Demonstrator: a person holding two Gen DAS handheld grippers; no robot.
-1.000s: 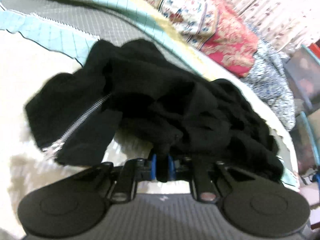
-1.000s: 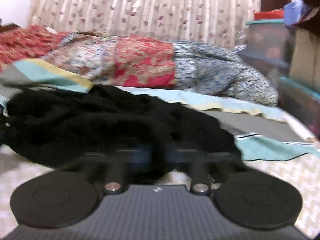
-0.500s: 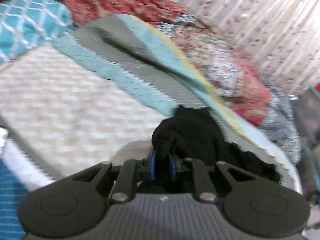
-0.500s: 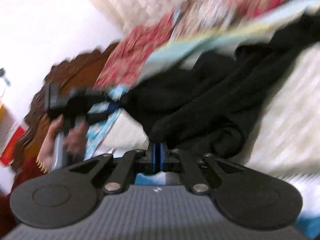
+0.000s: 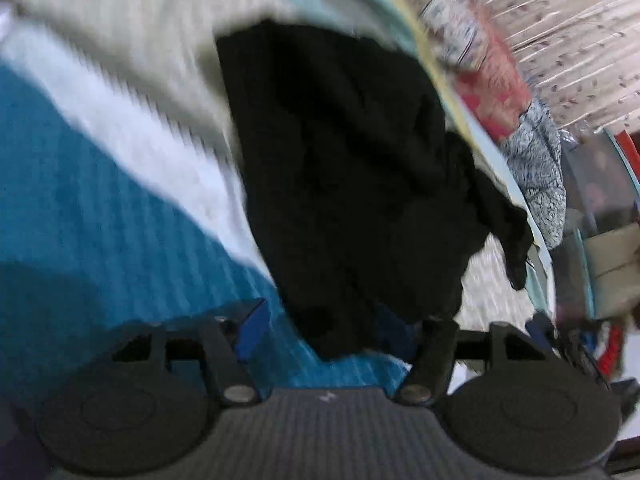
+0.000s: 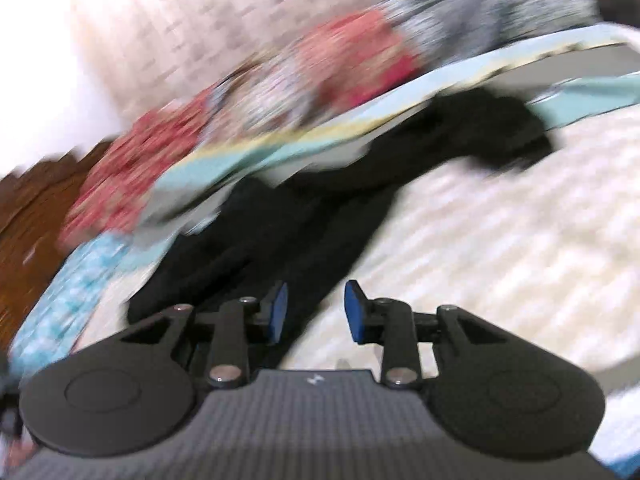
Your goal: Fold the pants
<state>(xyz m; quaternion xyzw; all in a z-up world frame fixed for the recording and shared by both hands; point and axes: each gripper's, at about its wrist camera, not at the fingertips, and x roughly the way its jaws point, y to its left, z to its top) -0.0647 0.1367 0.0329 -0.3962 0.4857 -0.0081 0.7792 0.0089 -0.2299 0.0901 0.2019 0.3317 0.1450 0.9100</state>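
The black pants (image 5: 344, 168) lie stretched out on the pale bedspread (image 5: 120, 60), running away from my left gripper (image 5: 324, 332). Its blue pads stand wide apart, with pants fabric lying loose between them; the right pad is partly hidden by cloth. In the right wrist view the pants (image 6: 320, 216) stretch from near the fingers up to the right. My right gripper (image 6: 316, 312) is open with a clear gap between the blue pads, over the pants' near end. Both views are blurred.
A teal-edged quilt (image 6: 248, 152) and red floral bedding (image 6: 352, 64) lie behind the pants. A blue cloth (image 5: 72, 208) covers the near left. Plastic storage bins (image 5: 600, 200) stand at the right, a patterned curtain (image 5: 560, 20) behind, and a wooden headboard (image 6: 28, 208) at the left.
Both grippers were shut on the pants and have opened. The bunched pants have been pulled out and now lie stretched long on the bed.
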